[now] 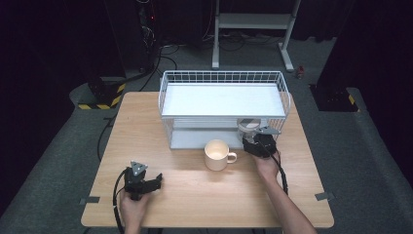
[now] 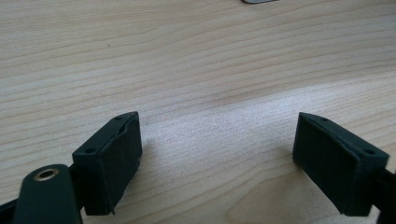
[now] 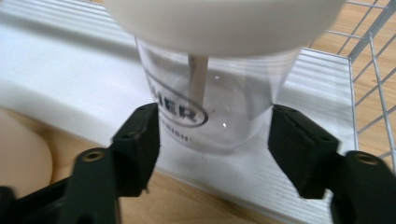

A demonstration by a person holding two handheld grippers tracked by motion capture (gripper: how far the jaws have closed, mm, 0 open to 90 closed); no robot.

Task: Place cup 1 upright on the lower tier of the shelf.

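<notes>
A clear plastic cup [image 3: 219, 102] with a white lid [image 3: 224, 23] and dark printed lettering stands on the lower shelf of a white wire rack [image 1: 224, 73], at its right end. In the high view the cup [image 1: 249, 125] sits just beyond my right gripper [image 1: 252, 135]. My right gripper [image 3: 215, 126] has a jaw on each side of the cup's lower part, and both pads [image 3: 140, 140] lie against its walls. My left gripper [image 1: 157, 181] rests low over the table's near left part. Its jaws [image 2: 215, 140] stand wide apart with bare wood between them.
A cream mug [image 1: 216, 155] stands on the wooden table [image 1: 195, 195] in front of the rack, left of my right hand. The rack's wire side [image 3: 369, 70] rises to the right of the cup. Dark floor with cables and a stand lies beyond the table.
</notes>
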